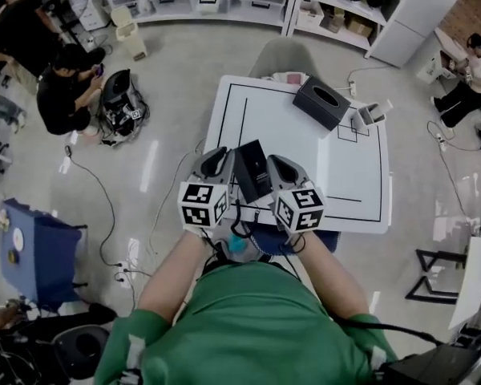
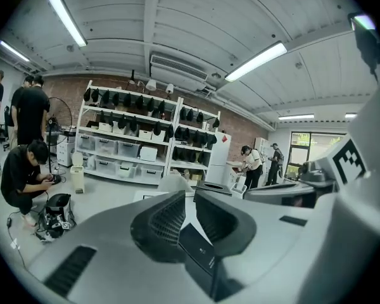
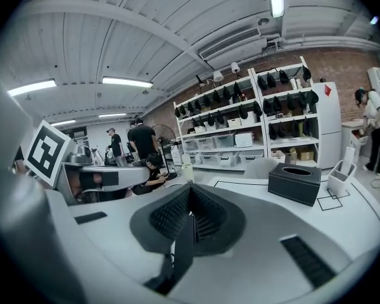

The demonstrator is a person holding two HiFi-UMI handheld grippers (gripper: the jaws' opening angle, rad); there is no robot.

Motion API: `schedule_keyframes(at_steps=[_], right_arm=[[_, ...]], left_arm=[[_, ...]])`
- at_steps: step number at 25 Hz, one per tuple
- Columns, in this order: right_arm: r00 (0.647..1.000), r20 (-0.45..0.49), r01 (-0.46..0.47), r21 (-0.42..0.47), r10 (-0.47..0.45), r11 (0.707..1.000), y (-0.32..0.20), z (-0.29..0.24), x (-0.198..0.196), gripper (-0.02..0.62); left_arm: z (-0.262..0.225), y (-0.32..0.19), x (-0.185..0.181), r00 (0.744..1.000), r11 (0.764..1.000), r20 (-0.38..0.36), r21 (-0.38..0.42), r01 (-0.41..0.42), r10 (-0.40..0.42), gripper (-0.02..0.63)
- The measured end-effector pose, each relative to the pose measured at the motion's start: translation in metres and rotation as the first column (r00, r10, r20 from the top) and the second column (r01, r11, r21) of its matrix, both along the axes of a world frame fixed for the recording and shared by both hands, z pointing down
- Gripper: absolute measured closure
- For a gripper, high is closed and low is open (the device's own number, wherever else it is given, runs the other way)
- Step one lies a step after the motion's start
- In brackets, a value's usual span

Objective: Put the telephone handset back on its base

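Left hand-held gripper [image 1: 216,157], right hand-held gripper [image 1: 279,164]: both clenched, empty, side by side at frame centre. Black telephone [image 1: 252,171] between them on white bench [image 1: 361,175]. Black tissue box [image 1: 321,102] at upper right.

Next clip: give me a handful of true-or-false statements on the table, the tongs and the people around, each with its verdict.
1. The tissue box on the table is black. True.
2. The left tongs stand wide open. False: they are shut, and so are the right tongs.
3. A person crouches on the floor left of the table. True.
4. The tissue box sits at the table's near edge, right by the tongs. False: it is on the far side, towards the right corner.
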State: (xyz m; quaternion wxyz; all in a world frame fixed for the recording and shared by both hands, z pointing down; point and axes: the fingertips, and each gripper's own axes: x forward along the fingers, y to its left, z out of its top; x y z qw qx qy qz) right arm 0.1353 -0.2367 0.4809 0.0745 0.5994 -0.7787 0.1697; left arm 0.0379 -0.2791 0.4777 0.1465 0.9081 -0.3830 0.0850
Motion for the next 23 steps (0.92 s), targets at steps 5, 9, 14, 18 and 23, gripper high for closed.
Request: schedule_keyframes(at_steps=[5, 9, 14, 18, 23], right_arm=[[1.000, 0.000, -0.008, -0.009, 0.008, 1.000, 0.003, 0.004, 0.004, 0.574], [1.000, -0.003, -0.010, -0.007, 0.010, 1.000, 0.004, 0.004, 0.006, 0.574], [1.000, -0.009, -0.011, -0.003, 0.011, 1.000, 0.010, 0.001, 0.006, 0.574], [1.000, -0.013, -0.009, 0.008, 0.009, 1.000, 0.011, -0.002, 0.006, 0.574], [1.000, -0.018, -0.018, 0.033, 0.018, 0.999, 0.006, -0.008, 0.015, 0.574]], left_arm=[[0.008, 0.003, 0.007, 1.000, 1.000, 0.004, -0.019, -0.011, 0.011, 0.541], [0.009, 0.005, 0.009, 1.000, 1.000, 0.007, -0.018, -0.016, 0.016, 0.541], [0.007, 0.011, 0.007, 1.000, 1.000, 0.007, -0.020, -0.012, 0.012, 0.541], [0.006, 0.013, 0.007, 1.000, 1.000, 0.008, -0.015, -0.013, 0.013, 0.541], [0.003, 0.007, 0.012, 1.000, 1.000, 0.008, 0.004, -0.014, 0.014, 0.541]])
